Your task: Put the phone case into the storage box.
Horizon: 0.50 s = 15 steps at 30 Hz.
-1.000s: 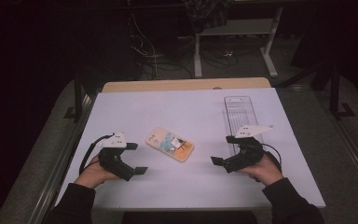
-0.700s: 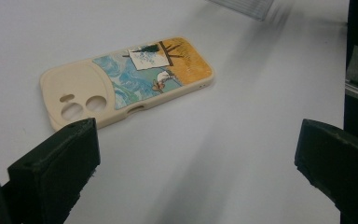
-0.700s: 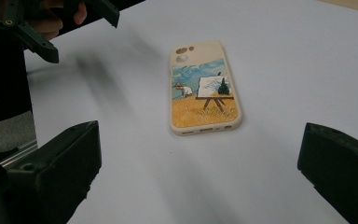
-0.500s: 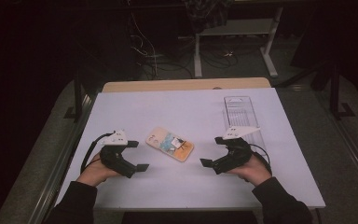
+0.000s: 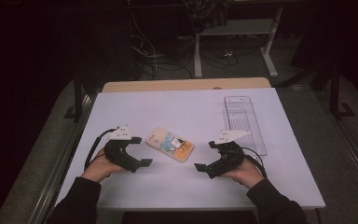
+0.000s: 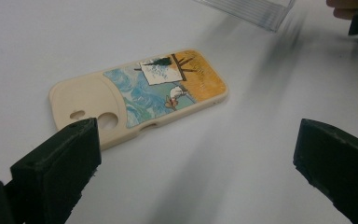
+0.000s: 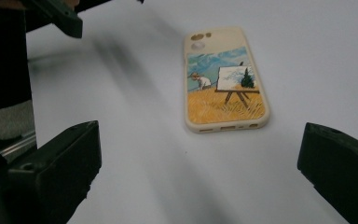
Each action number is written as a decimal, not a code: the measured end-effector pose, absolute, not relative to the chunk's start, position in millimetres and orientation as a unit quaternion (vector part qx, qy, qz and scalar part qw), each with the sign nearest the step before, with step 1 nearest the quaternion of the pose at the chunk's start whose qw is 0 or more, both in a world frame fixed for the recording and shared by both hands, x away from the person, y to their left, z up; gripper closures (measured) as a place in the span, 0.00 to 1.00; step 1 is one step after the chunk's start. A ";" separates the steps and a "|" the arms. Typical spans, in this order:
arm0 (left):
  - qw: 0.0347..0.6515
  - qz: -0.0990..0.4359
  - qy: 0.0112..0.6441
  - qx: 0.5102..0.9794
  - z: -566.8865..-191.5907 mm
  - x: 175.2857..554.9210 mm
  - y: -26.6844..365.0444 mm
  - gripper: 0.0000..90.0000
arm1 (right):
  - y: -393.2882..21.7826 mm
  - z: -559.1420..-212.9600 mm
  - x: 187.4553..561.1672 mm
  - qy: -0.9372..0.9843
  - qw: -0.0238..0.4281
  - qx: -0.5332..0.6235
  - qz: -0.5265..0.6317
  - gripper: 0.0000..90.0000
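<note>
Both tools wide apart, left tool and right tool flanking phone case; pinch its short ends squarely, mid-tabletop.

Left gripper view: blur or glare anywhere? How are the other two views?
Left gripper view: phone case sharp, streaky blur at upper right beside the clear tray. Right gripper view: case sharp, smeared shadows on the table, no glare. High view: white table evenly lit, surroundings nearly black.

Dim surroundings, lit tabletop, streaked shadows
</note>
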<state>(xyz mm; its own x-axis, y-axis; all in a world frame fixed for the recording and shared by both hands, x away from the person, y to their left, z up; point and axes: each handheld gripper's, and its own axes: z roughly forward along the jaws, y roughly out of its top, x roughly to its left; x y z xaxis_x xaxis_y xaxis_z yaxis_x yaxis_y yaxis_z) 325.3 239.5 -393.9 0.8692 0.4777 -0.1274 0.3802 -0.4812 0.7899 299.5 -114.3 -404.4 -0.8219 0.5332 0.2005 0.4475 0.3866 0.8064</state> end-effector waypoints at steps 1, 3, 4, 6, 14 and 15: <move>0.444 0.055 0.248 0.859 -393.7 326.1 238.1 0.01 | -112.4 -405.2 299.2 0.835 0.051 0.291 0.465 0.00; 0.445 0.055 0.247 0.859 -392.8 327.3 235.2 0.01 | -109.0 -405.9 298.5 0.839 0.053 0.286 0.460 0.00; 0.445 0.055 0.247 0.859 -392.8 327.3 235.2 0.01 | -109.0 -405.9 298.5 0.839 0.053 0.286 0.460 0.00; 0.445 0.056 0.247 0.859 -391.9 328.9 232.4 0.01 | -104.1 -409.0 297.5 0.842 0.047 0.281 0.458 0.00; 0.450 0.053 0.242 0.858 -388.4 338.3 219.0 0.06 | -94.3 -418.1 295.2 0.854 0.038 0.268 0.445 0.00; 0.452 0.049 0.240 0.858 -387.6 341.6 214.2 0.07 | -94.4 -418.7 295.1 0.854 0.036 0.271 0.442 0.00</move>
<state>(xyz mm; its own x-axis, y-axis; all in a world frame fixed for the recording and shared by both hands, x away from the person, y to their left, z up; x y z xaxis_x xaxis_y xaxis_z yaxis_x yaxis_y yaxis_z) 341.6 214.2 -387.6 0.8797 0.4566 -0.1330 0.3680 -0.4763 0.7986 295.1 -94.4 -418.7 -0.8505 0.4950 0.1778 0.4313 0.4629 0.7744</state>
